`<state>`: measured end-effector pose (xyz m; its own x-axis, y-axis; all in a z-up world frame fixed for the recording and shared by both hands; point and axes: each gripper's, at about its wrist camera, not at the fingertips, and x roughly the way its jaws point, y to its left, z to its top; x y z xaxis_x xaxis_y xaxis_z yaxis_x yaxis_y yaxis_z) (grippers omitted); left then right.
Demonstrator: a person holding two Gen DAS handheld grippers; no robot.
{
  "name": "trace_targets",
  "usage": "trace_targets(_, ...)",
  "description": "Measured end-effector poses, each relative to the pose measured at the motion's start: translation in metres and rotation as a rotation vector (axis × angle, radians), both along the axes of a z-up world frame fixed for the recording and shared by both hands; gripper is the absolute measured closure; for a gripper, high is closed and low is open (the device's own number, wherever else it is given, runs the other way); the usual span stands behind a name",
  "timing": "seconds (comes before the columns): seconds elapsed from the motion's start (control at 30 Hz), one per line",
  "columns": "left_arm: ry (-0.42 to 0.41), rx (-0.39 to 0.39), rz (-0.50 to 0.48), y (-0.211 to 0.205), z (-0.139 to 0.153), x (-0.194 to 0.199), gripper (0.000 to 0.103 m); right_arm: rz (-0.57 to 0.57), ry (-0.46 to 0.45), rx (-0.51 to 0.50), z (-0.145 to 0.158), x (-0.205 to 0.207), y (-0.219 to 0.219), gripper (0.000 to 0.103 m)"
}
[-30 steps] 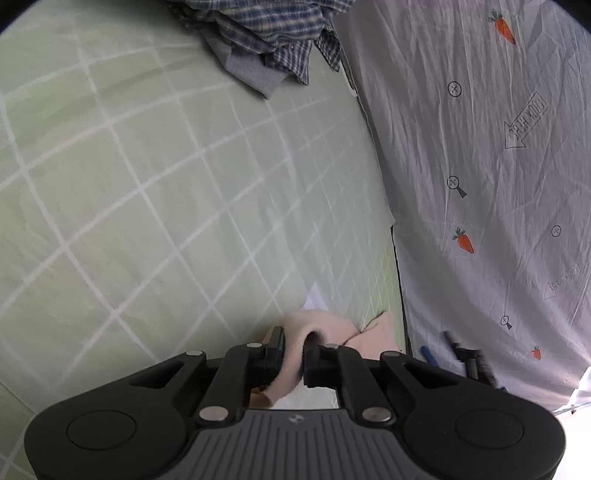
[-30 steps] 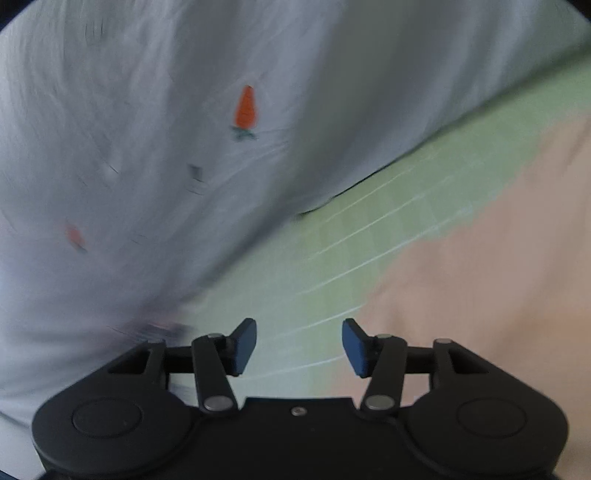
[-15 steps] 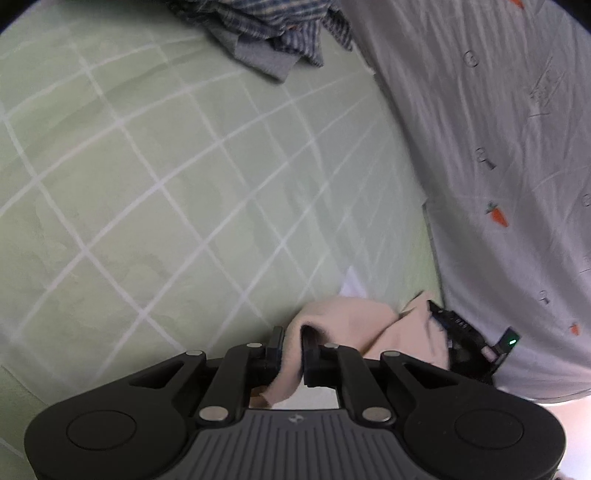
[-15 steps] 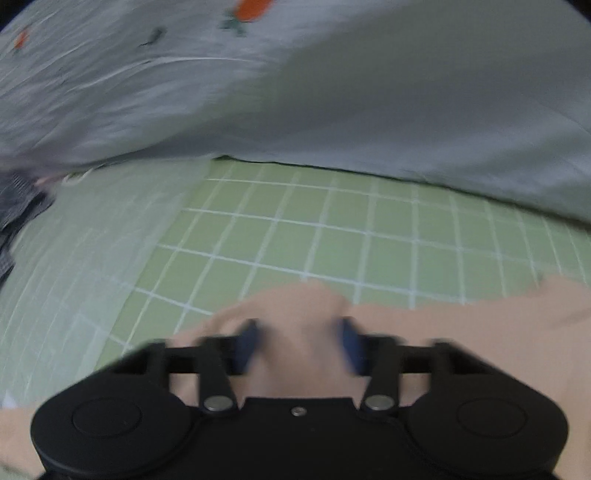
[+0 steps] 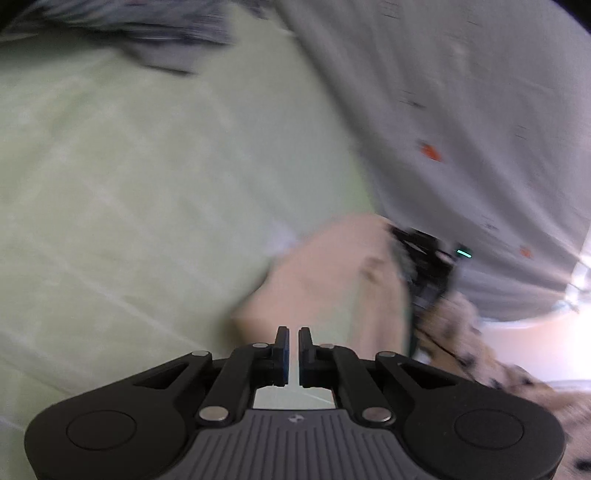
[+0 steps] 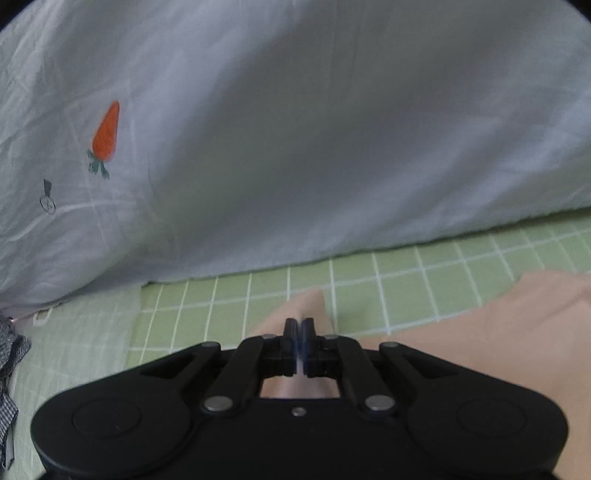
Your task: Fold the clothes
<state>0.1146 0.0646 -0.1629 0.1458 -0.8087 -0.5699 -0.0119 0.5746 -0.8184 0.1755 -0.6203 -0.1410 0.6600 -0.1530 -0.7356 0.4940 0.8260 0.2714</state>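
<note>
A peach-pink garment [image 5: 325,266] lies rumpled on the green checked sheet [image 5: 129,184]. My left gripper [image 5: 293,332] is closing, its jaws almost together just short of the garment's near edge. I see no cloth between its pads, only sheet below them. The left wrist view is blurred. My right gripper [image 6: 298,325] is closing too, and its pads pinch a raised fold of the pink garment [image 6: 480,332]. In the left wrist view the right gripper [image 5: 421,254] grips the garment's right side.
A grey duvet with carrot prints [image 6: 295,129] bulges along the far side of the sheet [image 6: 406,280] and fills the right of the left wrist view [image 5: 461,110]. A plaid shirt pile [image 5: 147,29] lies at the top left. A spotted sleeve [image 5: 472,332] follows the right gripper.
The pink cloth that bulged between my left jaws is no longer there, and they have drawn together. My right gripper swung down onto the garment and shut on a fold of it.
</note>
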Motion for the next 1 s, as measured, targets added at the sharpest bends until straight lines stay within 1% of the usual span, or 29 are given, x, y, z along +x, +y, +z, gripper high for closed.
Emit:
trace_targets(0.03, 0.005, 0.036, 0.011, -0.003, -0.002, 0.001, 0.1, 0.01, 0.012, -0.008, -0.003, 0.001, 0.002, 0.097)
trace_targets(0.07, 0.0, 0.075, 0.013, -0.01, -0.001, 0.001, 0.099, 0.022, 0.023, -0.016, -0.005, -0.001, 0.006, 0.09)
trace_targets(0.1, -0.006, 0.113, 0.015, -0.016, -0.001, 0.001, 0.093, 0.02, 0.033, -0.026, -0.005, -0.005, 0.009, 0.082)
trace_targets(0.13, -0.017, 0.148, 0.013, -0.022, 0.0, 0.001, 0.079, 0.012, 0.033, -0.037, -0.005, -0.013, 0.013, 0.066)
trace_targets(0.17, -0.035, 0.177, 0.007, -0.03, 0.002, -0.001, 0.075, 0.008, 0.023, -0.047, -0.002, -0.021, 0.017, 0.053)
trace_targets(0.2, -0.051, 0.203, 0.006, -0.036, 0.005, -0.003, 0.072, 0.005, 0.013, -0.058, 0.001, -0.029, 0.021, 0.048)
trace_targets(0.23, -0.067, 0.226, 0.005, -0.043, 0.007, -0.004, 0.07, 0.005, 0.008, -0.071, 0.004, -0.04, 0.022, 0.041)
trace_targets(0.27, -0.082, 0.245, 0.004, -0.05, 0.01, -0.006, 0.068, 0.008, 0.008, -0.091, 0.007, -0.055, 0.024, 0.032)
trace_targets(0.3, -0.097, 0.263, 0.005, -0.056, 0.013, -0.009, 0.062, 0.01, 0.008, -0.109, 0.01, -0.066, 0.03, 0.027)
trace_targets(0.33, -0.113, 0.286, 0.01, -0.062, 0.017, -0.011, 0.054, 0.011, 0.005, -0.13, 0.013, -0.079, 0.037, 0.019)
trace_targets(0.37, -0.131, 0.316, 0.013, -0.069, 0.022, -0.015, 0.05, 0.013, 0.004, -0.153, 0.016, -0.096, 0.044, 0.016)
trace_targets(0.43, -0.166, 0.38, 0.002, -0.085, 0.032, -0.021, 0.037, 0.013, 0.023, -0.18, 0.021, -0.129, 0.052, 0.013)
trace_targets(0.53, -0.229, 0.461, -0.026, -0.104, 0.045, -0.037, 0.03, -0.015, 0.076, -0.207, 0.025, -0.184, 0.061, 0.007)
trace_targets(0.57, -0.246, 0.463, -0.031, -0.099, 0.047, -0.045, 0.029, -0.036, 0.097, -0.215, 0.025, -0.207, 0.064, 0.006)
trace_targets(0.6, -0.26, 0.461, -0.037, -0.099, 0.049, -0.053, 0.025, -0.056, 0.11, -0.22, 0.025, -0.23, 0.065, 0.005)
trace_targets(0.63, -0.272, 0.454, -0.044, -0.108, 0.051, -0.059, 0.024, -0.08, 0.121, -0.224, 0.025, -0.251, 0.066, 0.003)
trace_targets(0.77, -0.316, 0.431, -0.091, -0.144, 0.059, -0.086, 0.022, -0.233, 0.153, -0.198, 0.018, -0.341, 0.057, 0.0)
trace_targets(0.83, -0.354, 0.468, -0.136, -0.17, 0.059, -0.1, 0.021, -0.295, 0.142, -0.188, 0.017, -0.379, 0.051, 0.0)
trace_targets(0.9, -0.39, 0.508, -0.186, -0.198, 0.057, -0.115, 0.021, -0.32, 0.134, -0.192, 0.015, -0.408, 0.045, 0.0)
trace_targets(0.93, -0.398, 0.513, -0.208, -0.214, 0.056, -0.122, 0.021, -0.332, 0.13, -0.194, 0.014, -0.422, 0.041, 0.0)
trace_targets(1.0, -0.397, 0.516, -0.247, -0.246, 0.052, -0.135, 0.021, -0.308, 0.151, -0.183, 0.01, -0.44, 0.035, 0.0)
